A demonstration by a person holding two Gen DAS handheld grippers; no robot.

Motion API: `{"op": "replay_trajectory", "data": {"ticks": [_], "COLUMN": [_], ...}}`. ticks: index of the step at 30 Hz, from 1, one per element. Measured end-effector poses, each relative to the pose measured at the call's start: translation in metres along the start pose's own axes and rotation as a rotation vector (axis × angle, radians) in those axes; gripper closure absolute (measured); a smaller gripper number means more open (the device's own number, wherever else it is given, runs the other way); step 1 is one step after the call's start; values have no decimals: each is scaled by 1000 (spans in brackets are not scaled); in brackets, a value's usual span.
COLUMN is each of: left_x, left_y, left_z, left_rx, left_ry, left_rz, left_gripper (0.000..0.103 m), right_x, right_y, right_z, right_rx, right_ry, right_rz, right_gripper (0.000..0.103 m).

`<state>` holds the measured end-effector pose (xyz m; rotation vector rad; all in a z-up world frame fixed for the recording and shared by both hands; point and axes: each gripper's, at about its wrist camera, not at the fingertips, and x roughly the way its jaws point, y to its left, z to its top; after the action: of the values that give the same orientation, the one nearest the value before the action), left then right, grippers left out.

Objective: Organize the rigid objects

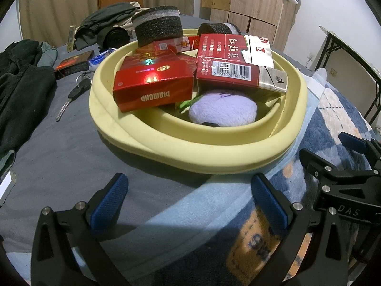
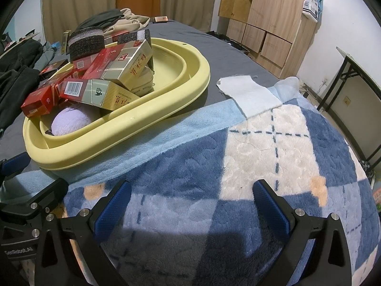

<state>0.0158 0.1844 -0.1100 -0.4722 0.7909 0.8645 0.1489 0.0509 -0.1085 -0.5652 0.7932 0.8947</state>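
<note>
A yellow oval basin sits on the bed. It holds several red cigarette boxes, among them a "DIAMOND" box and a barcoded box, a purple plush ball and black foam rolls. My left gripper is open and empty, just in front of the basin. My right gripper is open and empty over the blanket, to the right of the basin; it also shows at the right edge of the left wrist view.
A key and a dark red box lie on the grey sheet left of the basin. Dark clothes are piled at the left. A blue checked blanket and a white cloth lie at the right. A wooden wardrobe stands behind.
</note>
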Motion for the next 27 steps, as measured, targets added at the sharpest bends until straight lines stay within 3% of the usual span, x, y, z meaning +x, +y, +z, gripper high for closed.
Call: {"op": "replay_trajectory", "data": {"ticks": [27], "left_x": [0], "left_y": [-1], "left_z": [0], "left_rx": [1], "left_ry": [1], "left_rz": [1], "left_gripper": [0], "right_x": [0], "right_y": [-1], "right_z": [0], "right_rx": [1], "right_ry": [0], "right_rz": [1], "right_gripper": [0]}}
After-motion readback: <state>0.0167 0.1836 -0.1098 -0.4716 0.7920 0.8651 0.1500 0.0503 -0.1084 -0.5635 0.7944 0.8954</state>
